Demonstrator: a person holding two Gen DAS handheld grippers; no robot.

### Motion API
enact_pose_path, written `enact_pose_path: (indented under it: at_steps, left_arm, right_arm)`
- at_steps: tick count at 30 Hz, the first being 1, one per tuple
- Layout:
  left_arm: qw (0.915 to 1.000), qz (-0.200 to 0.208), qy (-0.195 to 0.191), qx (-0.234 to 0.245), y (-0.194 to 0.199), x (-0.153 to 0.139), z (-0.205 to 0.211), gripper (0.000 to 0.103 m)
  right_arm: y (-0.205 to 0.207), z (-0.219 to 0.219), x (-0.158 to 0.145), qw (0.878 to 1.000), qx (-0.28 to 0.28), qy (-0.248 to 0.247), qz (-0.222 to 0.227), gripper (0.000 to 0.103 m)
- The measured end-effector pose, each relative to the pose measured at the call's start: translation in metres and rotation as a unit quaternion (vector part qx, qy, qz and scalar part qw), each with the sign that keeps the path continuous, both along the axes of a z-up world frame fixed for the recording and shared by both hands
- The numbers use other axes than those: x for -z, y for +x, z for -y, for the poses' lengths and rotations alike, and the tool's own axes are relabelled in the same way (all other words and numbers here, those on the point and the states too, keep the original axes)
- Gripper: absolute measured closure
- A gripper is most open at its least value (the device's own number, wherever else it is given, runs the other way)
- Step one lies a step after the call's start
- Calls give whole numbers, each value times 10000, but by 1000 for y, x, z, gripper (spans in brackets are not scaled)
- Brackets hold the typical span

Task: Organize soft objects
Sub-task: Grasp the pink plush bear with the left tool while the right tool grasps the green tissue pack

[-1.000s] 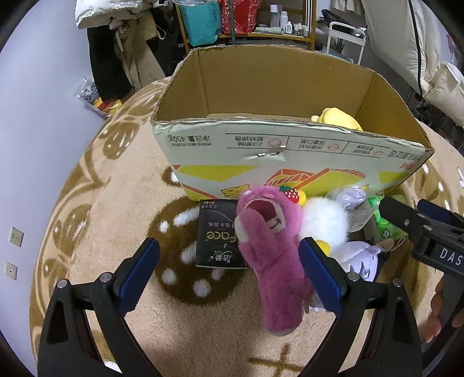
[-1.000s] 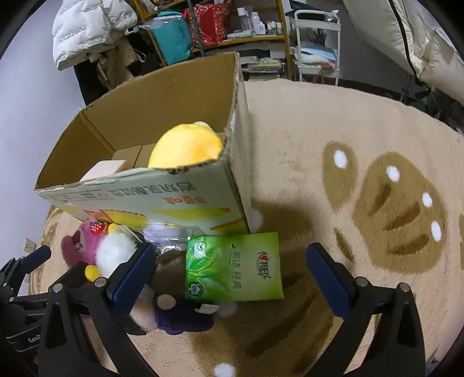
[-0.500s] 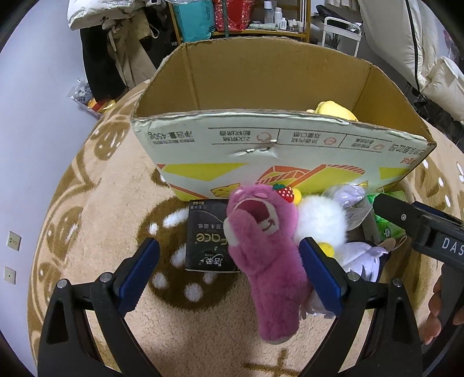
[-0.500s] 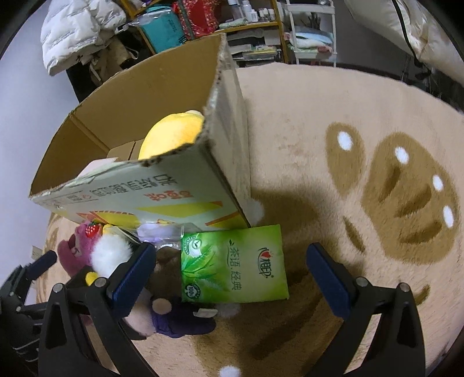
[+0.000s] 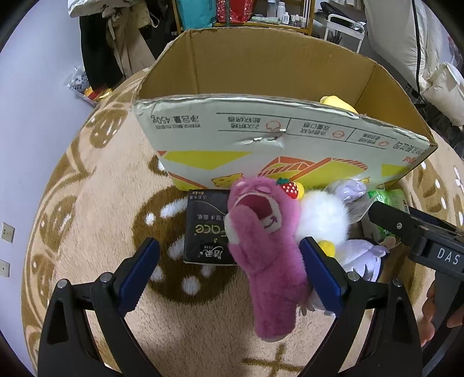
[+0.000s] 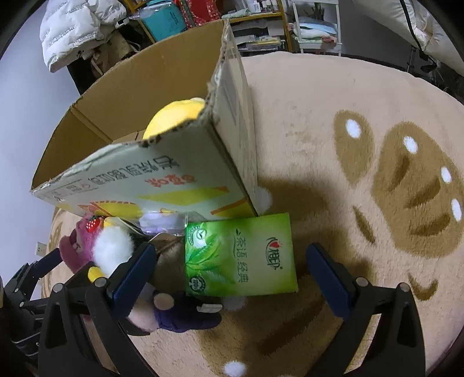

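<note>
A: What do we see underneath and around us?

B: A beige rug [image 6: 304, 121] with brown paw prints; a cluttered shelf [image 5: 261, 17] at the top. A cardboard box [image 5: 261, 136] fills the upper centre, nearer than a second ago.

A: Our grippers?

B: The left gripper [image 5: 229, 275] gapes wide around the pink plush [image 5: 269, 255], unclamped. The right gripper [image 6: 229, 278] spreads wide, empty, over the green tissue pack [image 6: 240, 258].
</note>
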State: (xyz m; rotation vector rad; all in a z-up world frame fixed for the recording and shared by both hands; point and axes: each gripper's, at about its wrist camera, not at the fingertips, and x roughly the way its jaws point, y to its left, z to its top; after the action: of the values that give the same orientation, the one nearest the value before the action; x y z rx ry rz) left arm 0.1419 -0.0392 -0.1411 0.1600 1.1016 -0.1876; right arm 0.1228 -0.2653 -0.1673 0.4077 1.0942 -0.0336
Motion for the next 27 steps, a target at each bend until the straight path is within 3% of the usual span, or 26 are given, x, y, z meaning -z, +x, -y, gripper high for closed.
enact_pose_path:
  at_steps: [17, 23, 26, 27]
  left_arm:
    - [9996, -238, -117, -108, -1, -3, -12, 8]
    - [9986, -394, -366, -8, 3, 5, -9, 22]
    - [9974, -462, -548, 108, 3, 6, -7, 39]
    - [9961, -528, -686, 150, 3, 6, -6, 50]
  right_arm:
    - [-3, 3, 15, 9996, 15, -136, -246, 0]
    - [0, 1, 13, 9995, 1, -165, -261, 0]
    - [2, 0, 13, 9995, -2, -166, -263, 0]
    - [3, 0, 13, 9995, -18, -168, -258, 1]
